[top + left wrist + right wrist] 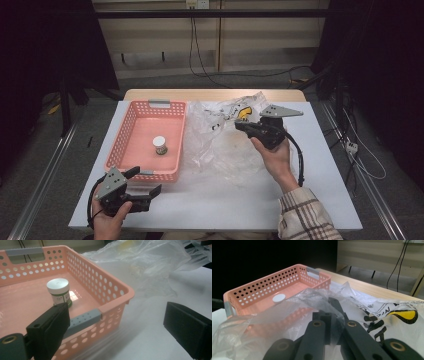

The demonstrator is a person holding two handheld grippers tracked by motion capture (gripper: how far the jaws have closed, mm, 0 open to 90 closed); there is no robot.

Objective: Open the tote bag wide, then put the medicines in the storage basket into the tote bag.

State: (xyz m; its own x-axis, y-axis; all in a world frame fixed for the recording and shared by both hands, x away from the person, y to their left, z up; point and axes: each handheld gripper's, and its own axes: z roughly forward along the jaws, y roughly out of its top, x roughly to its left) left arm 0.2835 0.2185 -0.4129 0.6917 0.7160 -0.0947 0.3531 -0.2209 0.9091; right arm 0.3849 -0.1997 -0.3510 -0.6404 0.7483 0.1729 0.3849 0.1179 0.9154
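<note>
Right gripper (241, 125): your fingers are clamped on the clear plastic bag (225, 140) beside the pink basket (131, 131) on the surface | left gripper (146, 184): fingers wide apart, empty | risk: thin film slips or tears, or drags against the basket.

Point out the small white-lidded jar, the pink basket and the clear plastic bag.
white-lidded jar (58, 285): left gripper view, on its white lid.
pink basket (131, 122): high view, on its perforated left wall.
clear plastic bag (287, 308): right gripper view, on the crumpled film left of the jaws.
</note>
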